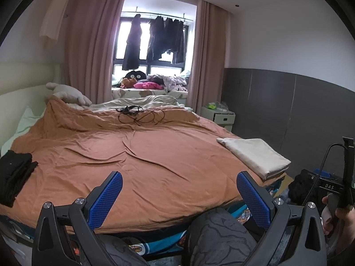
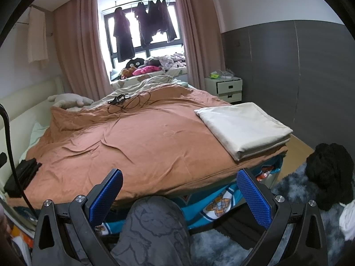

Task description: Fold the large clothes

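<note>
Clothes to fold look like the black heap (image 2: 330, 175) on the grey shag rug (image 2: 288, 190) off the bed's foot corner; that is a judgement, since nothing is held. Taking the bed (image 2: 137, 139) as landmark: its orange duvet fills most of both views and its middle lies bare. A cream folded sheet (image 2: 241, 126) rests on its right edge, near the foot. A black folded garment (image 1: 15, 175) sits on its left edge, likely done. A tangle of black cable (image 1: 139, 115) lies toward the head end.

Right gripper (image 2: 179, 197) hangs at the foot of the bed, blue pads wide apart and nothing between them; the left gripper (image 1: 179, 198) is the same. A patterned trouser knee (image 2: 155, 226) shows beneath each.

The heap lies down and to the right of both tools, beside the bed, so the right one is nearer; it is bunched, with no long axis readable
</note>
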A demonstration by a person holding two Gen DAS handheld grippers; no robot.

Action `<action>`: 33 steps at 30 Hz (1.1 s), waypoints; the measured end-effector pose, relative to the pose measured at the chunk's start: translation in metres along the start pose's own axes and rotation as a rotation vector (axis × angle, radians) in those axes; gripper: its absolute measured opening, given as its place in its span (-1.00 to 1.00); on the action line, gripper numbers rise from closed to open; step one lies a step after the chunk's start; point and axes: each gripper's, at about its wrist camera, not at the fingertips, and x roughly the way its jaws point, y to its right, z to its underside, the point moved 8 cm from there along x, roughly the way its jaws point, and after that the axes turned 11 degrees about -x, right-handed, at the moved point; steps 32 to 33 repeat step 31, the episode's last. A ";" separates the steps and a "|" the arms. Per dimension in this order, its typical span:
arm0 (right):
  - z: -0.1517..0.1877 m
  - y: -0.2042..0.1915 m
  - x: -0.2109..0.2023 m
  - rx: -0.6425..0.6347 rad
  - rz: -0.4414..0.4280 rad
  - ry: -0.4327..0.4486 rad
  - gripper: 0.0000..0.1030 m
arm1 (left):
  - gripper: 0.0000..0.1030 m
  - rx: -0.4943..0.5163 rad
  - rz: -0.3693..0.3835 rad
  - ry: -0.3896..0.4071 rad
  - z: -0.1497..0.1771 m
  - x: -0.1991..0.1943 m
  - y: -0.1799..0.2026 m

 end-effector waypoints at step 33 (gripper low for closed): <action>0.006 -0.003 0.004 0.003 0.001 -0.012 1.00 | 0.99 -0.008 -0.014 -0.013 0.003 0.004 -0.004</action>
